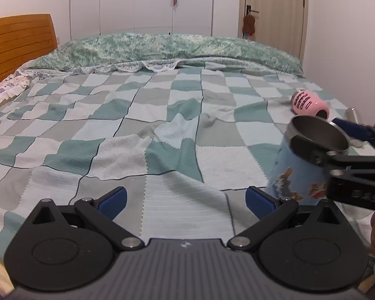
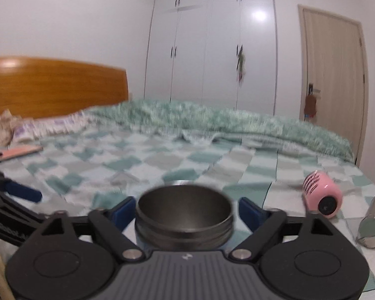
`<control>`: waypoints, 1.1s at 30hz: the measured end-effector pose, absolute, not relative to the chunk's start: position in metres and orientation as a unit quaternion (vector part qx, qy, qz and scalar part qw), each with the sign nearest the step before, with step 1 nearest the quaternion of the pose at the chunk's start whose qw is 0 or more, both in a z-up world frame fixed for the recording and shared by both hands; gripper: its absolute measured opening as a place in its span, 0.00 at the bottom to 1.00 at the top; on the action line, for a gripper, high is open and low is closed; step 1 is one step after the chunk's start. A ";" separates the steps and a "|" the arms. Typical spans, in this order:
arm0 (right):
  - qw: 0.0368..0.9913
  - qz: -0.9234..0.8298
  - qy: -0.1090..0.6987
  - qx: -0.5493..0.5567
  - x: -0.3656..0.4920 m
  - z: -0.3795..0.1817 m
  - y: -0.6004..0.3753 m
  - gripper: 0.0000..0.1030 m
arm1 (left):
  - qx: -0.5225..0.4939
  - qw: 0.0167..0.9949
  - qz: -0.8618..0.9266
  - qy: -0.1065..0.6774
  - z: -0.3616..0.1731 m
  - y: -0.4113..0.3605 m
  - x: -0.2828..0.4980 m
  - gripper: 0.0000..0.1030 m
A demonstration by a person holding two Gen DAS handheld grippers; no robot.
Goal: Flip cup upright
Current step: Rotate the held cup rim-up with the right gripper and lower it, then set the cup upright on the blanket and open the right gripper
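A light blue cup [image 1: 297, 175] with cartoon stickers and a metal inside stands nearly upright, mouth up, on the checked bedspread [image 1: 162, 130] at the right. My right gripper [image 1: 337, 137] is around its rim; in the right wrist view the cup [image 2: 183, 215] sits between the blue pads [image 2: 123, 211], with a small gap showing on each side. My left gripper [image 1: 186, 203] is open and empty, low over the bedspread, left of the cup.
A pink cup [image 1: 310, 105] lies on its side beyond the blue cup, also in the right wrist view [image 2: 322, 197]. A steel bottle [image 2: 373, 221] lies at the right edge. A rolled green quilt [image 1: 162, 50] lines the far side. Wooden headboard [image 1: 17, 42] at left.
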State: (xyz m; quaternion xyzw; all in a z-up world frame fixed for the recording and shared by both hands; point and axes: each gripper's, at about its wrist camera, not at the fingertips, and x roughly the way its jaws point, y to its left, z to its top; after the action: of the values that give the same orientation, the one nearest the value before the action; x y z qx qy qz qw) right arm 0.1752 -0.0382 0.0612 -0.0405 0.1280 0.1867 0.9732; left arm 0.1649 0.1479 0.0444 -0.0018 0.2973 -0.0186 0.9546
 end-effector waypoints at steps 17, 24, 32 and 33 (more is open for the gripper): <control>0.986 0.150 0.070 -0.012 0.038 0.076 -0.178 1.00 | -0.056 0.977 -0.064 0.196 0.060 0.058 0.052 1.00; 0.989 0.115 0.082 -0.030 0.006 0.044 -0.214 1.00 | -0.047 0.982 -0.060 0.172 0.028 0.020 0.025 1.00; 0.993 0.091 0.062 -0.035 -0.010 0.025 -0.226 1.00 | -0.009 0.992 -0.034 0.118 0.007 0.002 0.011 1.00; 0.994 0.089 0.057 -0.036 -0.011 0.025 -0.225 1.00 | -0.007 0.992 -0.033 0.120 0.004 0.001 0.011 1.00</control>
State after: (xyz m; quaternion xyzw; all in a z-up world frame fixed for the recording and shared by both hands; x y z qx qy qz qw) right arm -0.0114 -0.2255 0.0250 -0.0359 0.0566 0.0885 0.9938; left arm 0.0111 0.0010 0.0041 -0.0069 0.1195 -0.0326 0.9923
